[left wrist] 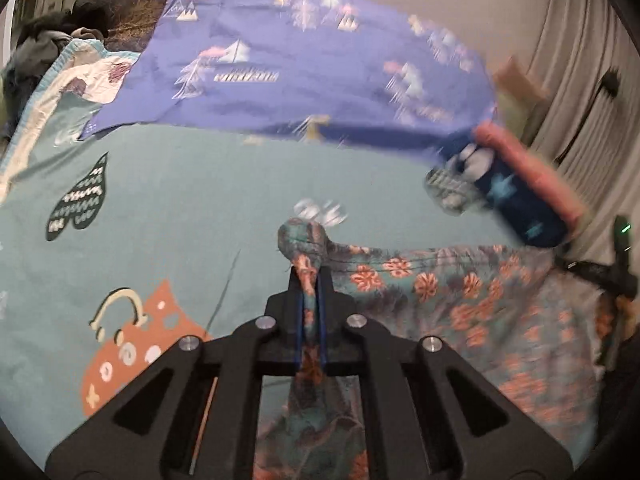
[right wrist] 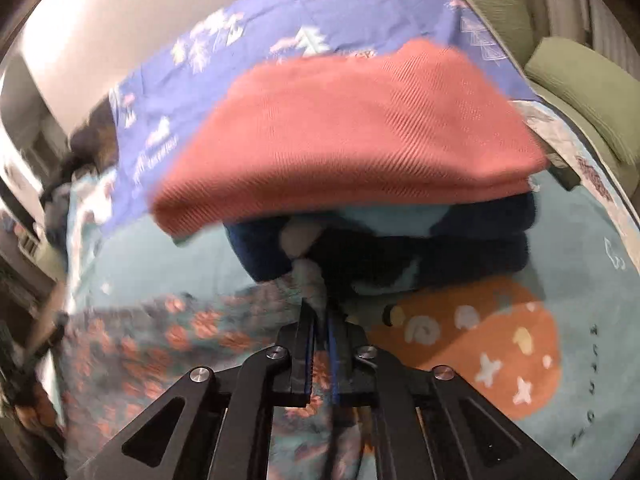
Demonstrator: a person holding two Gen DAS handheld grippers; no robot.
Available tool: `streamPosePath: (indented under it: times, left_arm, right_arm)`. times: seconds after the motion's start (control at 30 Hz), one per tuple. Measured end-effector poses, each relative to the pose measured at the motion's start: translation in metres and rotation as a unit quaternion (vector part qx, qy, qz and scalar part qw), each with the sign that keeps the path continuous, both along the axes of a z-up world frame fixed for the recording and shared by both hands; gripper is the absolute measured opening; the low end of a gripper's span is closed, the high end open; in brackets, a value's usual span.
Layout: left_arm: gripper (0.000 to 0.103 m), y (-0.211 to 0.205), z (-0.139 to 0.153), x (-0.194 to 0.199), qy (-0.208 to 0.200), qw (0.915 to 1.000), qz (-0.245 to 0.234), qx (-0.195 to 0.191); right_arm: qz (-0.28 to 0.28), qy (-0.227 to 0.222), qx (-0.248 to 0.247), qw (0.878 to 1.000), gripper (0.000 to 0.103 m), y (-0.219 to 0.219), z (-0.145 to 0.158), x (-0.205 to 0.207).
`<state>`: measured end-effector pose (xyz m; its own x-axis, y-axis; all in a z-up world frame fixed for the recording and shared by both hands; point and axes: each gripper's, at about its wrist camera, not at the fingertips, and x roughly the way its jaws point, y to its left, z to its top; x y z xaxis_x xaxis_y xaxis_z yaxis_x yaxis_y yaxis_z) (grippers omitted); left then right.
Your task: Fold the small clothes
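A small teal garment with orange flowers [left wrist: 460, 304] is stretched between both grippers above a bed. My left gripper [left wrist: 310, 276] is shut on one bunched corner of it, the cloth pinched between the blue pads. In the right wrist view my right gripper [right wrist: 320, 312] is shut on the garment's other corner [right wrist: 312, 280], and the floral cloth [right wrist: 160, 344] trails off to the left. The right gripper shows at the right edge of the left wrist view as a black frame [left wrist: 616, 276].
The bed has a teal printed sheet [left wrist: 200, 208] and a purple-blue cover with tree prints [left wrist: 300, 68]. A stack of folded clothes, salmon knit [right wrist: 360, 132] over dark navy pieces [right wrist: 440, 248], lies just beyond my right gripper. Green cushions [right wrist: 580, 80] sit at right; dark clothes [left wrist: 48, 40] are piled far left.
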<state>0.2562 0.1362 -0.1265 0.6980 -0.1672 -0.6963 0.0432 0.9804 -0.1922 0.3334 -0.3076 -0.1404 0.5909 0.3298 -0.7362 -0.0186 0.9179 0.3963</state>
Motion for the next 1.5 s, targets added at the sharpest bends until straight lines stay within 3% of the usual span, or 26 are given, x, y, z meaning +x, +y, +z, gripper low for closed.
streamPosePath:
  times: [0.07,0.13,0.2,0.3,0.43,0.57,0.63,0.67,0.73,0.77,0.8,0.9,0.97,1.03,1.07,1.13,1.2,1.23,1.27,1.3,1.33,1.37,1.5]
  left_arm:
    - [0.011,0.002,-0.015,0.008,0.027,0.9993,0.012,0.023]
    - [0.011,0.011,-0.019,0.004,0.039,0.9988,0.028,0.008]
    - [0.013,0.025,-0.001,-0.020,0.003,0.9986,0.050,-0.018]
    - [0.023,0.036,0.023,-0.056,-0.024,0.9978,0.059,-0.020]
    - [0.029,0.034,0.029,-0.107,-0.018,0.9985,0.041,-0.031]
    - [0.035,0.020,0.011,-0.153,0.015,0.9988,0.014,-0.044]
    - [0.035,0.016,-0.002,-0.165,0.032,0.9982,0.012,-0.048]
    - [0.035,0.014,-0.010,-0.171,0.042,0.9976,0.020,-0.052]
    - [0.011,0.012,-0.019,-0.177,0.051,0.9967,0.034,-0.053]
    - [0.005,0.012,-0.019,-0.181,0.047,0.9965,0.045,-0.052]
    - [0.004,0.012,-0.015,-0.187,0.038,0.9962,0.059,-0.052]
    - [0.004,0.014,-0.014,-0.195,0.035,0.9969,0.065,-0.028]
    - [0.004,0.019,-0.019,-0.195,0.047,0.9960,0.075,-0.014]
    - [0.004,0.021,-0.018,-0.201,0.046,0.9958,0.077,-0.018]
    - [0.005,0.020,-0.013,-0.208,0.034,0.9966,0.069,-0.030]
    - [0.017,0.016,-0.009,-0.217,0.025,0.9973,0.058,-0.037]
    - [0.037,0.010,-0.007,-0.223,0.021,0.9978,0.061,-0.020]
    - [0.038,0.008,-0.008,-0.225,0.022,0.9976,0.064,-0.013]
    - [0.038,0.008,-0.010,-0.226,0.024,0.9974,0.067,-0.012]
    - [0.038,0.009,-0.013,-0.226,0.031,0.9969,0.069,-0.020]
    - [0.038,0.012,-0.017,-0.228,0.037,0.9963,0.072,-0.030]
    - [0.038,0.013,-0.020,-0.230,0.038,0.9960,0.073,-0.036]
    - [0.038,0.015,-0.026,-0.239,0.043,0.9959,0.073,-0.032]
  right_arm:
    - [-0.010,0.032,0.008,0.999,0.013,-0.001,-0.009,0.001]
    - [-0.023,0.017,0.025,0.999,0.014,-0.011,0.001,-0.018]
    - [-0.020,-0.003,0.027,0.999,0.022,-0.020,0.015,-0.044]
    - [-0.004,-0.007,0.046,0.999,0.025,-0.031,0.023,-0.088]
    - [0.024,0.000,0.088,0.996,0.025,-0.036,0.012,-0.142]
    - [0.042,-0.001,0.080,0.996,0.025,-0.030,0.004,-0.170]
    - [0.038,0.008,0.070,0.997,0.015,-0.023,0.001,-0.169]
    - [0.028,0.013,0.045,0.999,0.003,-0.019,0.000,-0.169]
    - [0.010,0.005,0.044,0.999,0.002,-0.017,0.005,-0.177]
    - [-0.003,0.000,0.049,0.999,0.002,-0.022,0.009,-0.181]
    - [-0.017,-0.001,0.049,0.999,0.000,-0.028,0.013,-0.187]
    - [-0.074,0.017,-0.033,0.997,0.001,-0.047,0.005,-0.193]
    - [-0.072,0.044,0.007,0.996,0.002,-0.061,-0.009,-0.197]
    - [-0.039,0.032,0.067,0.996,0.004,-0.062,-0.010,-0.211]
    - [-0.022,0.017,0.073,0.997,0.007,-0.058,-0.004,-0.219]
    - [0.002,-0.002,0.068,0.998,0.025,-0.047,0.004,-0.232]
    - [0.014,-0.008,0.067,0.998,0.055,-0.035,0.007,-0.239]
    - [0.016,-0.002,0.059,0.998,0.055,-0.027,0.005,-0.238]
    - [0.014,0.014,0.043,0.999,0.055,-0.022,0.000,-0.236]
    - [0.006,0.039,0.023,0.999,0.040,-0.017,-0.010,-0.232]
    - [0.000,0.053,0.014,0.998,0.018,-0.016,-0.017,-0.229]
    - [-0.004,0.061,0.023,0.998,0.008,-0.018,-0.023,-0.230]
    - [-0.033,0.064,0.052,0.996,0.007,-0.029,-0.025,-0.239]
